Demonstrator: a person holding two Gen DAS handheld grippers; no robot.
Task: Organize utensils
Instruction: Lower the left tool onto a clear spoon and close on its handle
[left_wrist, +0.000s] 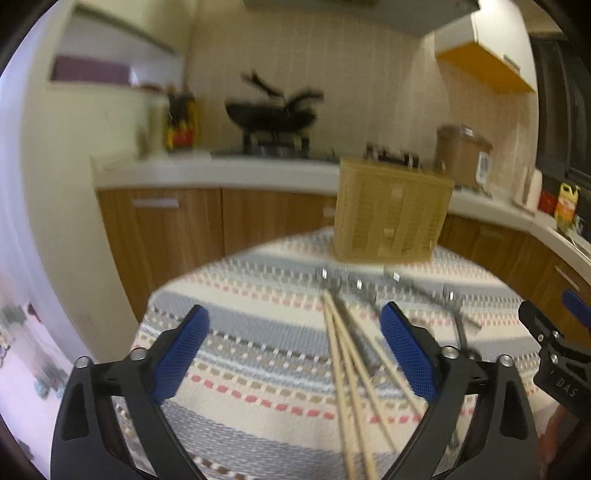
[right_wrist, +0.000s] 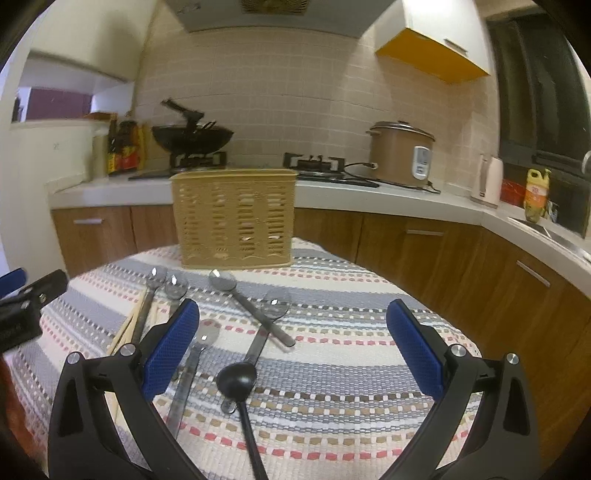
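A tan slatted utensil basket (right_wrist: 235, 218) stands upright at the far side of the striped cloth; it also shows in the left wrist view (left_wrist: 391, 210). Several metal spoons (right_wrist: 255, 314) and a black ladle (right_wrist: 236, 376) lie on the cloth in front of it. Wooden chopsticks (left_wrist: 354, 373) lie between the fingers of my left gripper (left_wrist: 295, 350), which is open above them and holds nothing. The chopsticks also show at the left of the right wrist view (right_wrist: 127, 328). My right gripper (right_wrist: 291, 347) is open and empty above the spoons and ladle.
The striped cloth (right_wrist: 351, 369) covers a round table. Behind it runs a kitchen counter (right_wrist: 332, 192) with a wok (right_wrist: 192, 136) on the stove, a rice cooker (right_wrist: 402, 151) and bottles (right_wrist: 123, 147). The right gripper's body (left_wrist: 557, 354) shows at the right edge of the left wrist view.
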